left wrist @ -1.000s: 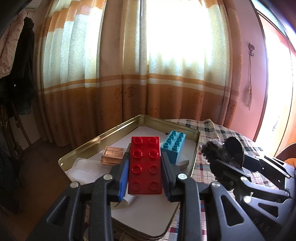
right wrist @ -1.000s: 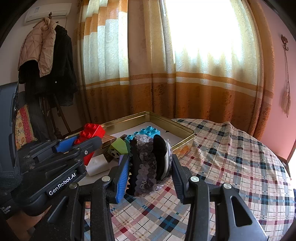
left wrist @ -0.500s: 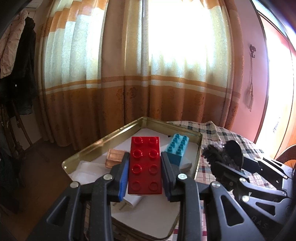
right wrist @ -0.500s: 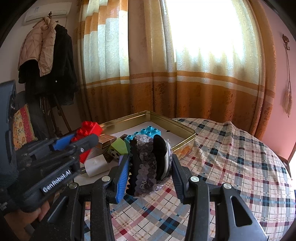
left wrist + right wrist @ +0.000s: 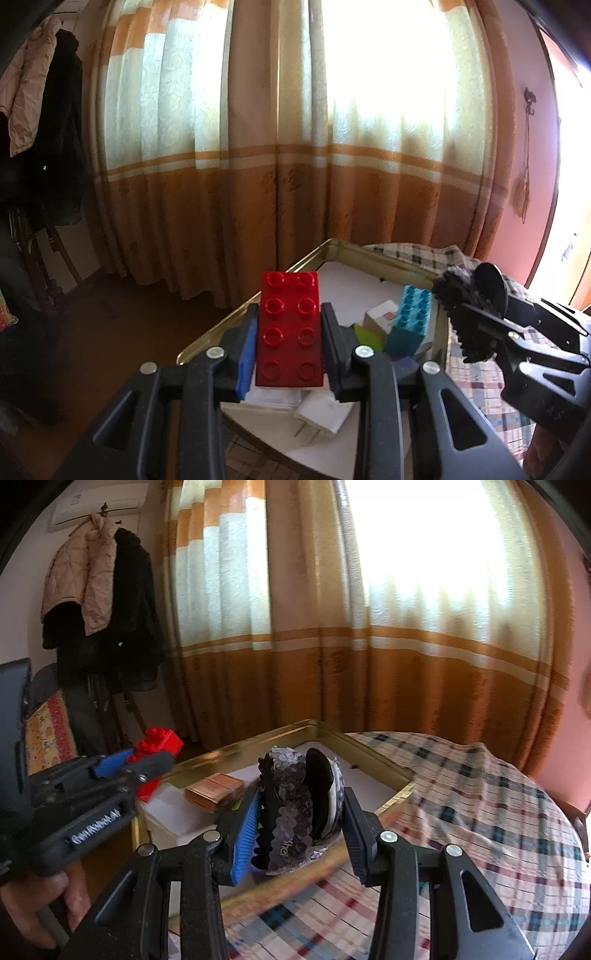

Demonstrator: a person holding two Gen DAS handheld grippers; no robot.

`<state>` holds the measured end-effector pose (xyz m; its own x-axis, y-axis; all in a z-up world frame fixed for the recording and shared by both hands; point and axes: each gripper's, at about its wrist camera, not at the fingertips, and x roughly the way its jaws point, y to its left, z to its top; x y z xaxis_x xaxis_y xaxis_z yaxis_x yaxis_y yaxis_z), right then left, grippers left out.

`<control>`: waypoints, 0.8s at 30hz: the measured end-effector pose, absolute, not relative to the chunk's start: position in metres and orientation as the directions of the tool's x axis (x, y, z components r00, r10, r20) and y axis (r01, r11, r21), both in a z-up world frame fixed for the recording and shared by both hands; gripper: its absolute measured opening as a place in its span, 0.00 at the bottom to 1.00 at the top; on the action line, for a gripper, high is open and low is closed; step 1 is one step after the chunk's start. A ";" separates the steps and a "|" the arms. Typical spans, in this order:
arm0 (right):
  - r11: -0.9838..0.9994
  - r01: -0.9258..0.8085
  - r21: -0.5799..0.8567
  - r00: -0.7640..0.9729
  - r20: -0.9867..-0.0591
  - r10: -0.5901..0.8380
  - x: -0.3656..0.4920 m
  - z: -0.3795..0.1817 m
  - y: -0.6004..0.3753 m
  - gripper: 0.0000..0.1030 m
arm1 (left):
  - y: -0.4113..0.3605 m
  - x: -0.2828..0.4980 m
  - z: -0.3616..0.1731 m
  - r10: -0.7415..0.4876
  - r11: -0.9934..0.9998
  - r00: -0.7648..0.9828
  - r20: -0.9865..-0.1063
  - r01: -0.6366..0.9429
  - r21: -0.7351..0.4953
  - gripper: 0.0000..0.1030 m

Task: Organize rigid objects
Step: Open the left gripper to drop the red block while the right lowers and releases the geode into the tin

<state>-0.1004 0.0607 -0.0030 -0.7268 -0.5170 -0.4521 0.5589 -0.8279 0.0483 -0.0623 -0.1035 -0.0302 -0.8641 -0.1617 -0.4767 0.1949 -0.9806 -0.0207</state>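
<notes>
Compared with the view a second earlier, both grippers are carrying their loads sideways over the gold-coloured rectangular metal tray [image 5: 229, 317]: in the left wrist view the tray now sits right of centre and more brown floor is showing at lower left, while the copper-brown flat block [image 5: 216, 788] is no longer showing there. In the right wrist view the tray is appearing closer beneath the fingers. At centre of the left wrist view, the left gripper [image 5: 290, 334] is clamping a glossy red plastic eight-stud building brick [image 5: 290, 328], its jaws narrowly parted against the brick's long sides, above the tray's near end. Right of it, a turquoise studded brick [image 5: 412, 314] is lying inside the tray. At right, the right gripper [image 5: 301, 812] is squeezing a dark sequinned hair accessory [image 5: 295, 805] over the tray's edge beside the plaid tablecloth [image 5: 480, 812]. The left gripper's body is reading "GenRobot.AI"; the accessory's lettering is unreadable.
</notes>
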 end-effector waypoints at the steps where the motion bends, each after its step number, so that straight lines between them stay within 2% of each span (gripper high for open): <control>1: -0.819 0.572 0.039 -0.719 -0.456 -0.524 -0.099 -0.004 0.054 0.44 | -0.105 -0.064 -0.032 -0.166 -0.980 -0.859 -0.484 0.200 -0.018 0.30; 11: -0.790 0.613 0.020 -0.667 -0.523 -0.531 -0.112 -0.021 0.022 0.44 | -0.114 -0.078 -0.039 -0.178 -0.977 -0.830 -0.528 0.213 -0.005 0.30; 16: -0.798 0.602 -0.038 -0.688 -0.532 -0.493 -0.125 -0.022 0.013 0.45 | -0.115 -0.092 -0.043 -0.174 -0.979 -0.813 -0.556 0.203 0.009 0.30; 22: -0.803 0.594 -0.043 -0.687 -0.546 -0.479 -0.138 -0.019 0.011 0.46 | -0.115 -0.098 -0.047 -0.165 -0.981 -0.801 -0.576 0.193 0.013 0.30; 23: -0.789 0.614 -0.028 -0.670 -0.546 -0.503 -0.136 -0.018 0.012 0.47 | -0.114 -0.096 -0.046 -0.167 -0.981 -0.802 -0.573 0.195 0.014 0.31; 24: -0.777 0.630 -0.014 -0.656 -0.545 -0.522 -0.133 -0.018 0.012 0.48 | -0.115 -0.095 -0.046 -0.169 -0.980 -0.802 -0.573 0.197 0.013 0.36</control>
